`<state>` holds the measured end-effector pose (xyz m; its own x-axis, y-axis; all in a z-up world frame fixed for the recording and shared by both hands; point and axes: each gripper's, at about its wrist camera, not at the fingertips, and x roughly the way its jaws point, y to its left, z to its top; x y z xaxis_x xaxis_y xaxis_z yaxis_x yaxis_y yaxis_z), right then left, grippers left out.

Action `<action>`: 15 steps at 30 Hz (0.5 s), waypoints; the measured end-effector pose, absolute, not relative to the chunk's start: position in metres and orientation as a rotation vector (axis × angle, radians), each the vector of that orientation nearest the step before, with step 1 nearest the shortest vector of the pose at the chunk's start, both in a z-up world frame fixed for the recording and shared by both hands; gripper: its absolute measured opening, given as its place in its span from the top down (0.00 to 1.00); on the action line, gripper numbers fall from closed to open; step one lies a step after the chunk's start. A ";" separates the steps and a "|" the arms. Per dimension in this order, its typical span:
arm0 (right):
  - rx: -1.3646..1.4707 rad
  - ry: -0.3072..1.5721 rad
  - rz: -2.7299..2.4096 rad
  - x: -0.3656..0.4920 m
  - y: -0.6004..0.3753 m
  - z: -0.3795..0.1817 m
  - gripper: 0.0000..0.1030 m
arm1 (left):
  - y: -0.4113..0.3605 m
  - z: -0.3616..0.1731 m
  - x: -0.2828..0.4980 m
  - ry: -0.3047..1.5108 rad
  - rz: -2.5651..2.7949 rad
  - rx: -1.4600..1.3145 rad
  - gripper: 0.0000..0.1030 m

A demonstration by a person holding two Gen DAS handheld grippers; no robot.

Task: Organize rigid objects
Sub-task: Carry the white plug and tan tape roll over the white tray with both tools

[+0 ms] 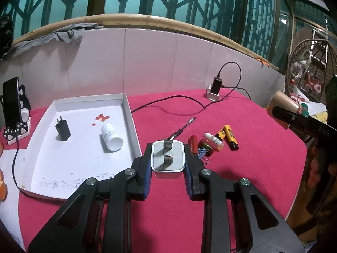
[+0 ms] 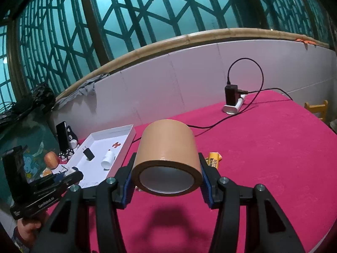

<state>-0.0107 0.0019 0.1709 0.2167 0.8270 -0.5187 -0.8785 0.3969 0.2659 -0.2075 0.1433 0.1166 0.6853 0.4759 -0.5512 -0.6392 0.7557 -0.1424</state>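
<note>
My left gripper (image 1: pixel 168 162) is shut on a white plug adapter (image 1: pixel 167 158), prongs pointing up and away, held above the red tablecloth just right of the white tray (image 1: pixel 130 113). Inside the tray lie a black charger (image 1: pixel 62 129) and a white bottle (image 1: pixel 111 136) on its side. My right gripper (image 2: pixel 166 169) is shut on a brown tape roll (image 2: pixel 167 147), its hollow core facing the camera. In the right wrist view the tray (image 2: pixel 128 142) sits far left, with the left gripper's body (image 2: pixel 42 186) and a hand at the lower left.
On the cloth right of the tray lie a pen (image 1: pixel 182 129), yellow lighters (image 1: pixel 230 137), a small dropper bottle (image 1: pixel 212 138) and a red item (image 1: pixel 193 143). A charger in a white power strip (image 1: pixel 214 88) trails a black cable. A phone on a cat stand (image 1: pixel 14 107) stands left.
</note>
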 end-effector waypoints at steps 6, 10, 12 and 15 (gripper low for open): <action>-0.115 0.666 1.203 -0.016 0.008 0.169 0.50 | 0.148 0.116 -0.214 0.507 0.650 -0.356 0.76; -0.132 0.672 1.217 -0.021 0.014 0.169 0.50 | 0.153 0.114 -0.219 0.503 0.657 -0.372 0.76; -0.143 0.673 1.224 -0.024 0.017 0.169 0.50 | 0.155 0.113 -0.222 0.500 0.661 -0.380 0.76; -0.159 0.675 1.236 -0.029 0.022 0.168 0.50 | 0.159 0.112 -0.226 0.495 0.666 -0.391 0.76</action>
<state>-0.0294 0.0219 0.1677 0.1633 0.8169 -0.5532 -0.9071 0.3448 0.2414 -0.2260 0.1587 0.1122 0.6792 0.4864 -0.5496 -0.6667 0.7220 -0.1849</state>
